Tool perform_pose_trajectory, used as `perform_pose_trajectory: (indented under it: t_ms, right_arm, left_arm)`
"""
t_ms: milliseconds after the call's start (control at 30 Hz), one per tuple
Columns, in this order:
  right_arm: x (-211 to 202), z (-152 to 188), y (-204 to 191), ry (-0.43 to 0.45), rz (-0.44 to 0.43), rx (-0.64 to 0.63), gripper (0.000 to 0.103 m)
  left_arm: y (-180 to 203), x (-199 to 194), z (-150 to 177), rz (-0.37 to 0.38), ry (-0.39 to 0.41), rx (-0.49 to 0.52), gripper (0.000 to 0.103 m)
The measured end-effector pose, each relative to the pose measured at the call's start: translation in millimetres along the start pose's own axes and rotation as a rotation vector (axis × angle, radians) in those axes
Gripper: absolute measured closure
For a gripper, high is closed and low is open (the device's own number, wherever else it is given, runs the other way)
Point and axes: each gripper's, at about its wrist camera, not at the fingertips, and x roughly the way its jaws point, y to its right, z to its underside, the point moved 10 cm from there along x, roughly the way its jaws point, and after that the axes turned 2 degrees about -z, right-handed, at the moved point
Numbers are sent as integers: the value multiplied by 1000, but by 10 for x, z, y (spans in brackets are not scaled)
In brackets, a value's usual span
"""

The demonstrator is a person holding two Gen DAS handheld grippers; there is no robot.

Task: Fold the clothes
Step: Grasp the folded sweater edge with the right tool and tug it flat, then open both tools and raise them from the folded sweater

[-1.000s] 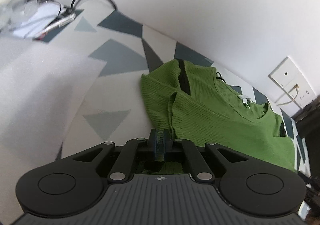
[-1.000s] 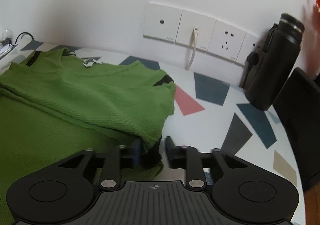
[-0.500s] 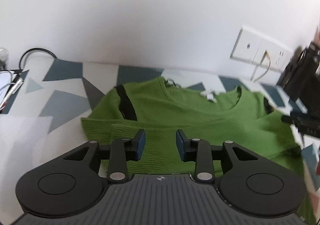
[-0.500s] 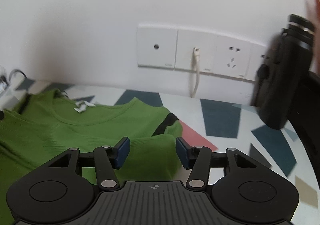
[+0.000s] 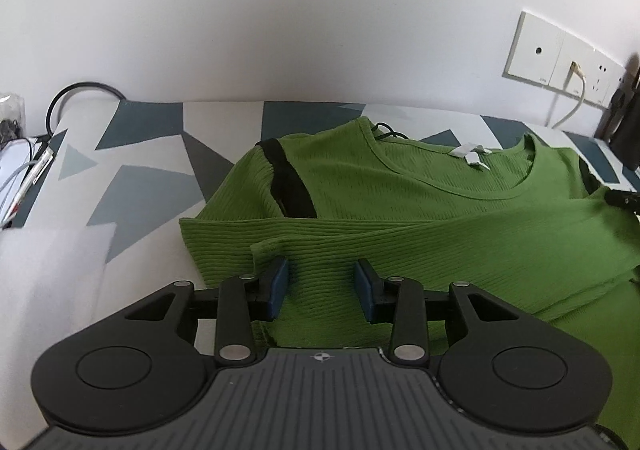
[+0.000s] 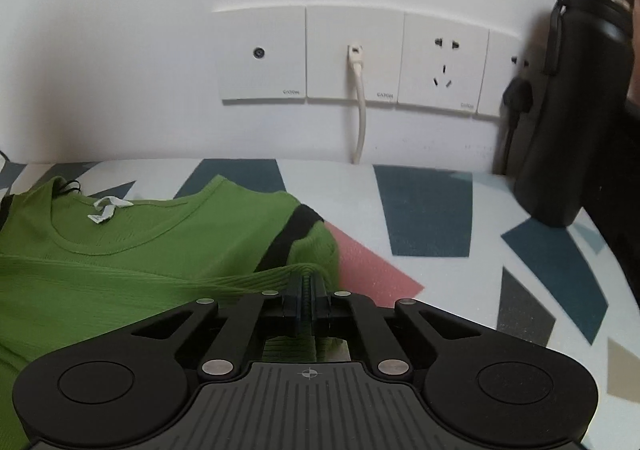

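Where the right gripper point(image 6: 306, 292) meets the green ribbed top point(image 6: 120, 270), its jaws are pressed together on a raised fold of the fabric at the garment's right edge, just below the black band point(image 6: 294, 234) on the shoulder. The left gripper point(image 5: 322, 284) has its jaws partly apart and opening; the blue pads point(image 5: 278, 282) stand on either side of a strip of the same top point(image 5: 420, 209) without pressing it, over the folded-over sleeve near its cuff point(image 5: 262, 246). Both tools point downward at a slant toward the cloth, their black bodies filling the lower part of each view. From the left wrist view the top lies flat with its neckline point(image 5: 452, 179) toward the wall, a white label point(image 5: 472, 153) inside the collar, and a black stripe point(image 5: 288, 181) on the left shoulder. It rests on a table point(image 6: 440, 270) with a pale surface patterned in grey, dark blue and pink triangles. Behind it is a white wall with a row of socket plates point(image 6: 352, 53), a white cable point(image 6: 360, 109) plugged into one. A black bottle point(image 6: 576, 101) stands at the right by the wall. At the far left of the table are a looped black cable point(image 5: 80, 93) and some loose wires point(image 5: 24, 177).
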Motion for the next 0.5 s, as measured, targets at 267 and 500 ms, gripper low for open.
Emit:
perform_pose_trajectory:
  t_ms: [267,500]
  right_arm:
    - [-216,-18,-24,15,25,37,19]
    - [-572,300,-40,-59,14,80,1]
  left_arm:
    - [129,-79,-2,16,-22,42,33]
    - [41,-409,110,-20,-60,33,7]
